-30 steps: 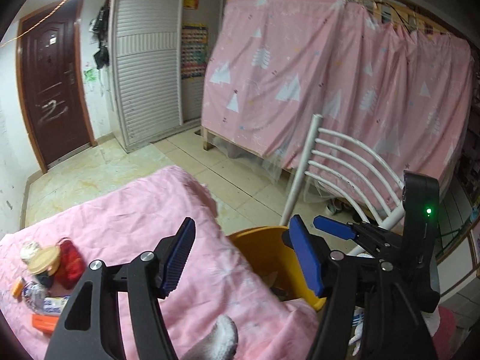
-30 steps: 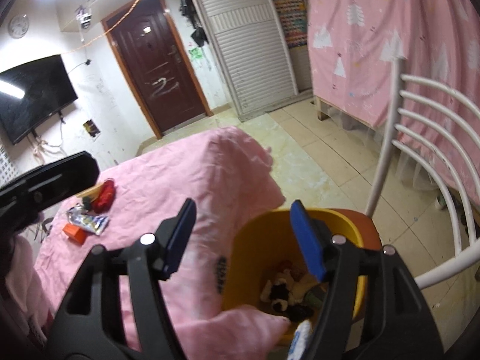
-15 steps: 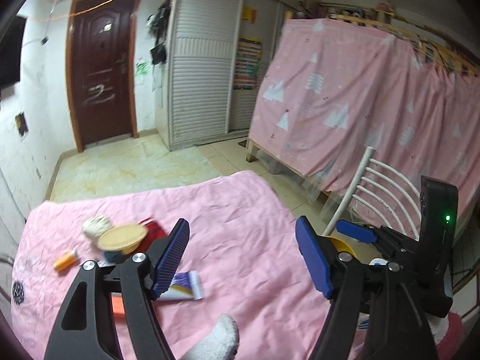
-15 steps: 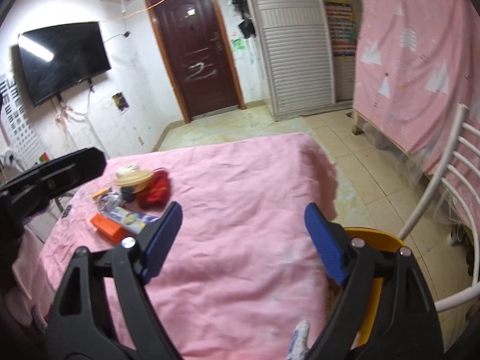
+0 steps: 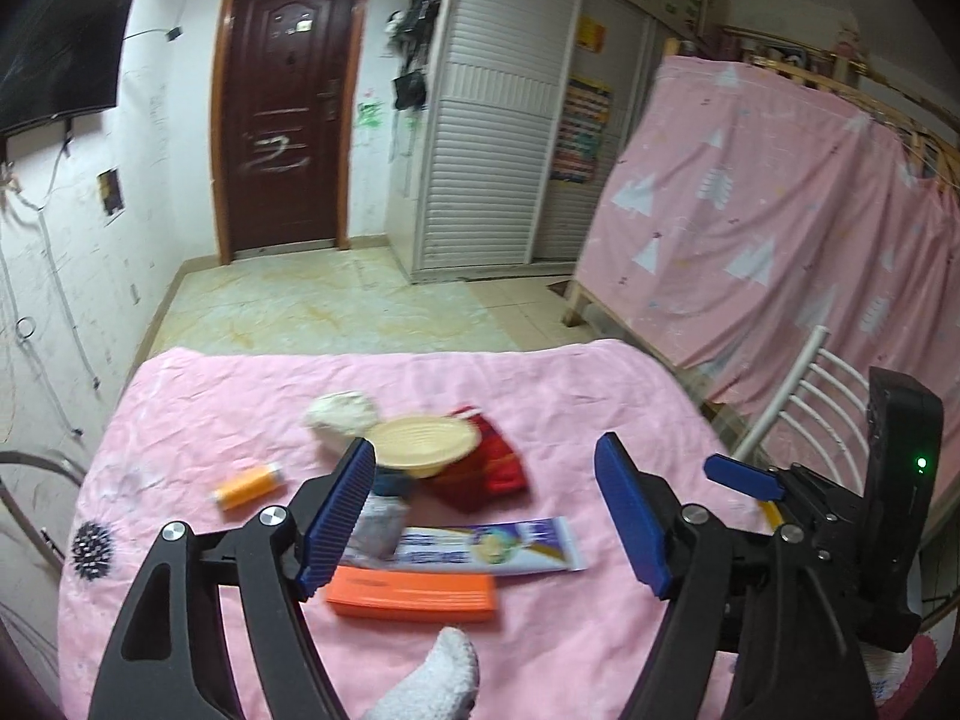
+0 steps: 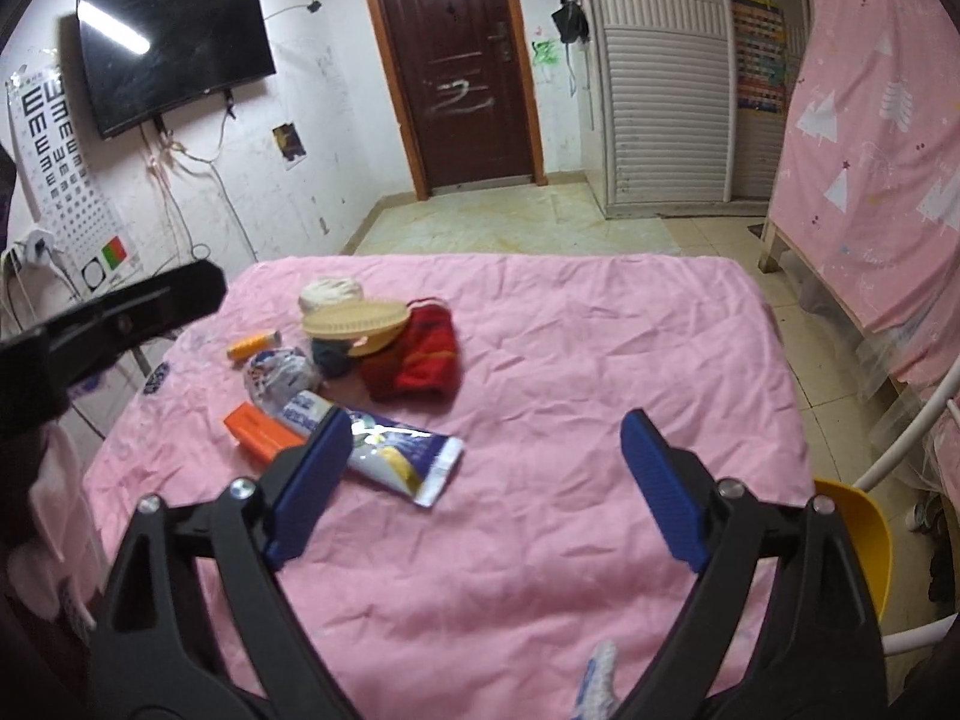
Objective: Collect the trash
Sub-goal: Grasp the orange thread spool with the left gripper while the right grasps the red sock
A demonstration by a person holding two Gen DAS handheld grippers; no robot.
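Both of my hand-held grippers face the litter heaped on the pink-covered tabletop (image 6: 600, 360), and neither holds anything. The left hand-held gripper (image 5: 486, 516) stands fairly wide and the right hand-held gripper (image 6: 486, 480) very wide; the jaws of both have just been opening, with nothing gripped between them.

The trash sits toward the left of the cloth: an orange box (image 5: 414, 594), a white-and-blue tube (image 5: 486, 549), a crinkled packet (image 6: 279, 375), a small orange bottle (image 5: 246, 485), a tan bowl (image 5: 423, 449) resting on a red pouch (image 6: 420, 357), and a white wad (image 6: 330, 293) behind them. The yellow bin (image 6: 864, 540) waits off the right edge, beside a white chair (image 5: 798, 402).

To do this step well, I judge each hand should take one near item. The flat box suits the left, and the tube suits the right, gripped across its narrow width. The pads should drop low enough to catch them without pinching the cloth.

The tube's printing is too blurred to read. On the wall, an eye chart (image 6: 57, 138) shows rows of the letter E.
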